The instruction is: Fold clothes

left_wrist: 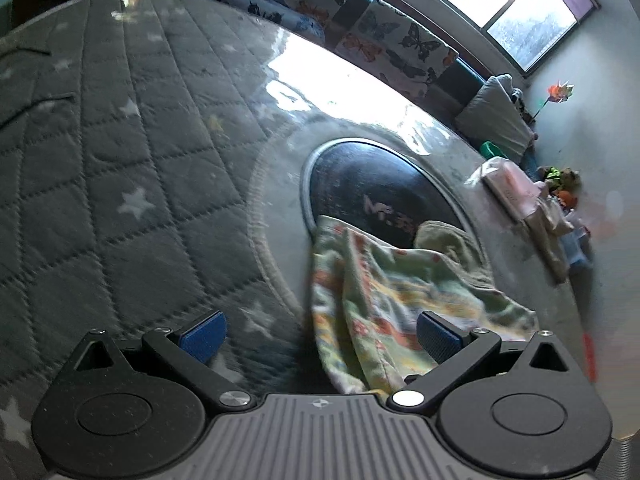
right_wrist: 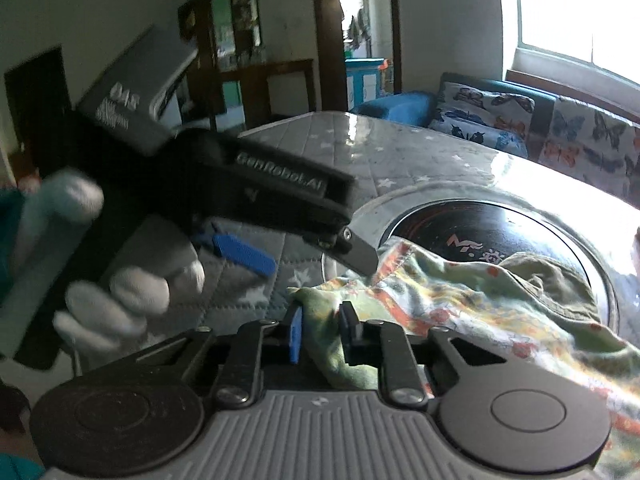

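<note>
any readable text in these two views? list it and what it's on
"GenRobot.AI": raised lettering on the side of the left gripper, seen in the right wrist view.
"DAS" (uncertain): on the grey block atop that gripper; the smaller lines under it are too blurred.
"M" logo with further characters: on the black round insert in the table; the rest is unreadable.
Nothing legible on the floral garment.
</note>
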